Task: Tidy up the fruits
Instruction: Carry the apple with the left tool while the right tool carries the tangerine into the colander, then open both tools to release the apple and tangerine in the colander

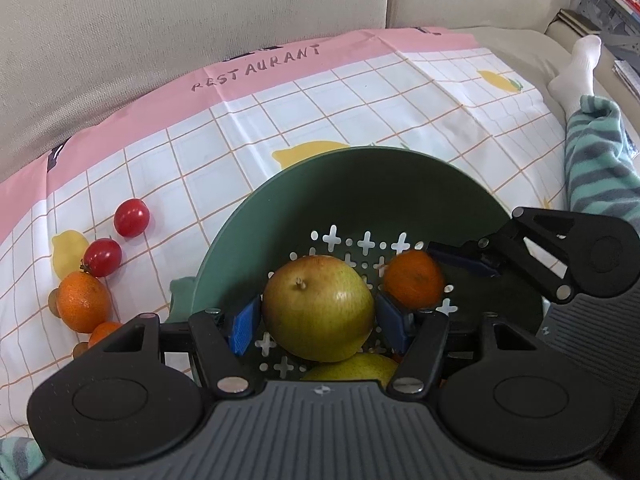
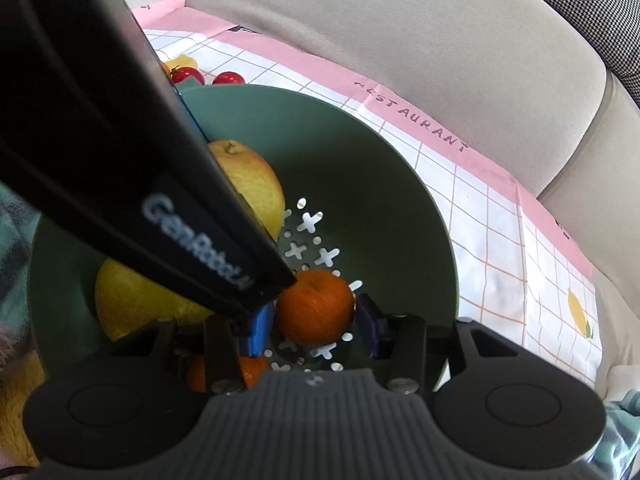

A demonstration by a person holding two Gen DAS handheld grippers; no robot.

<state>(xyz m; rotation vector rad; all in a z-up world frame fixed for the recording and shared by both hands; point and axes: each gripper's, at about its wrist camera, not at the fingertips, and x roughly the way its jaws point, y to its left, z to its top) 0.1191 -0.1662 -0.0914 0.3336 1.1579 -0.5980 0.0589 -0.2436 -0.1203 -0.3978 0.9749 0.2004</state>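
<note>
- Two tongs reach into a green colander on a checked cloth.
- Left tongs pinch a yellow-green pear.
- Right tongs pinch an orange mandarin.
- Cherry tomatoes lie outside on the cloth.

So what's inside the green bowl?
The green bowl holds a pear, an orange and a yellow fruit. Another orange peeks out, mostly covered by the fingers.
</note>
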